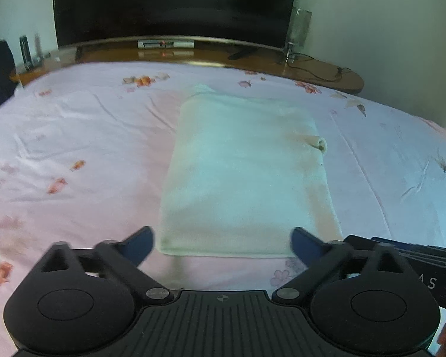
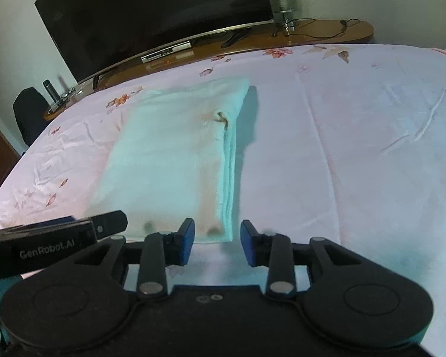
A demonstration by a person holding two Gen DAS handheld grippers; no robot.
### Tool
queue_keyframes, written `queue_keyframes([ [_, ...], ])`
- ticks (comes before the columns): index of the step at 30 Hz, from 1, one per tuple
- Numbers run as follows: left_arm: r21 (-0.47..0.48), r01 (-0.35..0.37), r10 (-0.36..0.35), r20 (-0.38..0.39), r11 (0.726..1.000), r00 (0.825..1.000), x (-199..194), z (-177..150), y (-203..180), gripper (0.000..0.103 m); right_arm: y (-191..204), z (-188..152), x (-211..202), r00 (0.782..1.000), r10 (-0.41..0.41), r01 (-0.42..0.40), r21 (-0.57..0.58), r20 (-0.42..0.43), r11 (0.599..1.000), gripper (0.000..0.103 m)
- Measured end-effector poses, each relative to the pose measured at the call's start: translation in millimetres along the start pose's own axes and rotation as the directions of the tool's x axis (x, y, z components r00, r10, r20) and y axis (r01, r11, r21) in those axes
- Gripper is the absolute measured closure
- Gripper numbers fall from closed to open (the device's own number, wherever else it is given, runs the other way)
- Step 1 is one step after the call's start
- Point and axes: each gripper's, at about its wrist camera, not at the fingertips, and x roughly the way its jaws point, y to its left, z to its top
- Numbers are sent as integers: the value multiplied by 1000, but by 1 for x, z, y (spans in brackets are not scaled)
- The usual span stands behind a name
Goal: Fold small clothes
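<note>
A pale, cream-white folded cloth [image 1: 243,172] lies flat in a neat rectangle on the pink floral bedsheet [image 1: 74,148], stacked layers showing along its right edge. The left gripper [image 1: 221,245] hovers level at its near edge, blue fingers spread wide and empty. The right gripper [image 2: 217,242] is released too, just before the cloth's near right corner; the picture is soft with blur.

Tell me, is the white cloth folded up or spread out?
Folded. The white cloth lies as a neat rectangle on the bed, with stacked layer edges along its right side.
</note>
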Motion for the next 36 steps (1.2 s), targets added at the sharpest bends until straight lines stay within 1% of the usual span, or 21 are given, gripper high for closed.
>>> queue_keyframes([
  [3,22,-33,32,17,999,999,-15,0,-3,0,3,-2,-8,1000,-2,2,-4,7,1000,66],
  [6,49,-74,74,0,996,997,-30,0,-5,0,8,-5,-18,1000,-4,5,-10,10,1000,65],
  [8,90,-124,122,23,988,992,-44,-2,-7,0,12,-8,-28,1000,-6,6,-16,21,1000,65],
  [10,145,-155,149,49,977,988,-62,-5,-11,0,15,-12,-40,999,-6,7,-19,35,1000,63],
  [12,216,-150,137,71,965,988,-81,-7,-14,0,18,-16,-55,999,-5,6,-23,49,1000,58],
  [15,248,-115,93,99,962,991,-115,-7,-13,0,23,-23,-79,997,-2,5,-30,73,1000,54],
  [17,238,-113,85,126,965,988,-136,-8,-12,0,26,-28,-98,996,3,0,-38,91,999,52],
  [19,217,-113,79,158,969,984,-158,-11,-8,0,30,-32,-119,993,1,5,-50,117,999,46],
  [20,215,-122,86,170,969,982,-169,-13,-7,0,32,-34,-129,992,-5,11,-52,127,999,44],
  [23,214,-165,120,207,963,971,-195,-19,-4,0,39,-40,-158,987,-12,21,-55,161,998,33],
  [25,212,-154,116,181,965,977,-206,-20,1,0,45,-44,-175,984,-36,48,-61,177,997,15],
  [26,207,-139,105,169,969,980,-210,-21,5,0,48,-46,-182,983,-48,60,-60,180,996,11],
  [27,193,-131,101,158,972,982,-214,-23,8,0,51,-47,-189,982,-55,66,-60,180,996,3],
  [28,180,-130,103,155,975,982,-219,-25,10,0,55,-49,-196,981,-61,73,-59,185,996,1],
  [30,170,-124,99,144,978,985,-229,-30,14,0,64,-54,-211,975,-75,88,-56,208,995,1],
  [34,168,-76,58,113,983,992,-243,-38,20,0,81,-58,-230,973,-119,133,-57,196,990,1],
  [36,151,-54,40,93,987,995,-248,-40,24,0,88,-60,-238,973,-125,141,-72,195,987,1],
])
